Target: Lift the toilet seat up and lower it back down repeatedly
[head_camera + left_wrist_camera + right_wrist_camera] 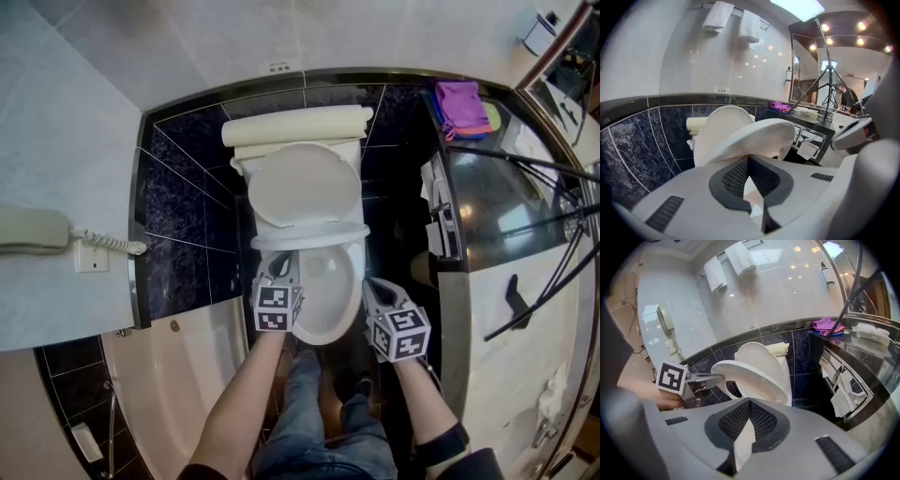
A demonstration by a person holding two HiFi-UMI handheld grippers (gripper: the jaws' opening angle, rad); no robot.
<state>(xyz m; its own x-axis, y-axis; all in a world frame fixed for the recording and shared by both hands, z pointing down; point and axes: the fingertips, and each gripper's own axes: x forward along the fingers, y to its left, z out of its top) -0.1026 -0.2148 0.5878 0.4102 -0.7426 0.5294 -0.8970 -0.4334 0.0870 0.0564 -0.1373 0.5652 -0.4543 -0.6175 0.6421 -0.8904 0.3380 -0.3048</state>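
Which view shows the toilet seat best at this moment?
The right gripper view: the toilet seat is seen side-on, half raised, with the left tool clamped on its rim. The left gripper view shows only part, close up at the jaws. The head view foreshortens it into a thin band below the lid.

Right of the toilet [328,314] runs a dark, glossy counter [492,192]. At its far corner a purple cloth [459,99] lies bunched on top of other folded cloths, blue and yellow-green, and a little along from it sit some white folded things [869,332]. A cream roll [295,125], maybe a towel, lies across the top of the tank [240,163], against the dark tiles [183,206].
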